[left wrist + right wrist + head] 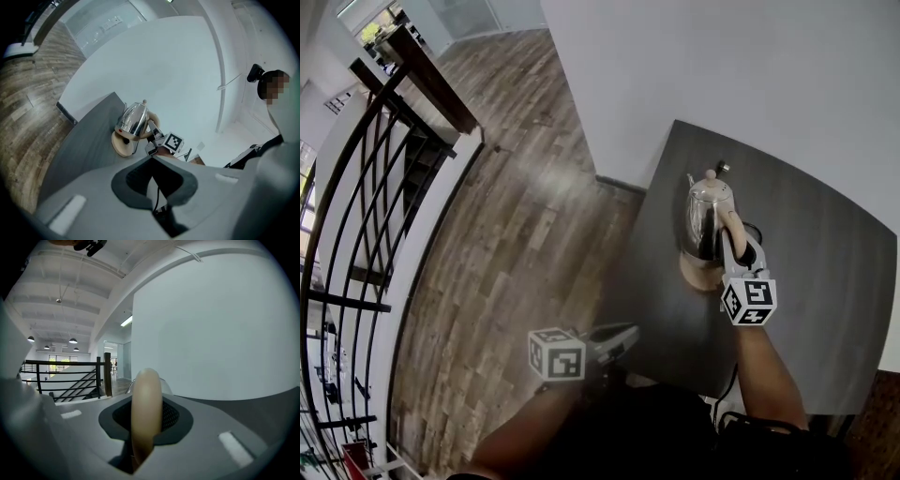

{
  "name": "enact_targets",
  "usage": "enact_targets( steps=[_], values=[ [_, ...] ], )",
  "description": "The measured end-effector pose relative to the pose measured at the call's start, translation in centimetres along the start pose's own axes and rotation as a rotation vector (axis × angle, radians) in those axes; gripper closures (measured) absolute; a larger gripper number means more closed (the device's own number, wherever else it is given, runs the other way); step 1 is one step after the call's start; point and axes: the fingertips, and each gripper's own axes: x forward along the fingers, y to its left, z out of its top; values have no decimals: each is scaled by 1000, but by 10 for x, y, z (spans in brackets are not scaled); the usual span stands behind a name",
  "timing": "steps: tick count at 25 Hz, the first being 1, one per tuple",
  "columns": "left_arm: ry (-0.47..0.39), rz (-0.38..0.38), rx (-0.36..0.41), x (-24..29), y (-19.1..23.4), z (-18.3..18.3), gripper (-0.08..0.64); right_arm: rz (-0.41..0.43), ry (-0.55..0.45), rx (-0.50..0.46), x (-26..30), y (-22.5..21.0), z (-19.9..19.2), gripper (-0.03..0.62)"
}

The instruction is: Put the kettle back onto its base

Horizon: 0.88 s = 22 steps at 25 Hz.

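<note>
A shiny steel kettle (710, 217) with a beige handle stands over its round beige base (701, 272) on the dark table (825, 281); I see no gap between them. My right gripper (739, 251) is shut on the kettle's handle (146, 408), which fills the space between its jaws. In the left gripper view the kettle (133, 119) leans a little over the base (123, 144), with the right gripper (154, 136) behind it. My left gripper (614, 342) hangs at the table's near left corner, away from the kettle, shut on nothing.
A white wall (722, 75) runs behind the table. Wooden floor (516, 234) lies to the left, with a black stair railing (366, 187) beyond it. A black cord (727, 389) hangs at the table's near edge.
</note>
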Motion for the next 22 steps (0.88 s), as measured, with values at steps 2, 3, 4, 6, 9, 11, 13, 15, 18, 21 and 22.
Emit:
enact_targets(
  steps=[2,3,4,6,9,11,13,15,18,21,22],
  values=[
    [3,-11,5,1,-3,-2,560,8,32,-10,-6,1,-5,497],
    [3,-16,8,1,-4,-2,560,11,52,-12,-9,1,-8,495],
    [4,-21,11,1,-5,-3,560,13,75,-13,-12,1,-12,494],
    [3,-29,16,0,-7,-5,560,16,132,-12,-21,1,-20,491],
    [5,-39,23,-2,-10,-8,560,29,238,-29,-35,4,-39,486],
    [4,-46,25,-3,-10,-9,560,41,303,-51,-41,6,-54,480],
    [7,-54,29,-3,-11,-10,560,47,342,-62,-43,7,-63,473],
    [15,-65,36,-4,-16,-12,560,51,376,-76,-44,8,-64,466],
    [21,-78,43,-4,-23,-14,560,63,446,-114,-43,9,-64,445],
    [16,-85,45,-4,-28,-16,560,61,486,-134,-44,4,-61,373],
    [14,-86,46,-4,-29,-16,560,52,483,-134,-45,1,-56,370]
  ],
)
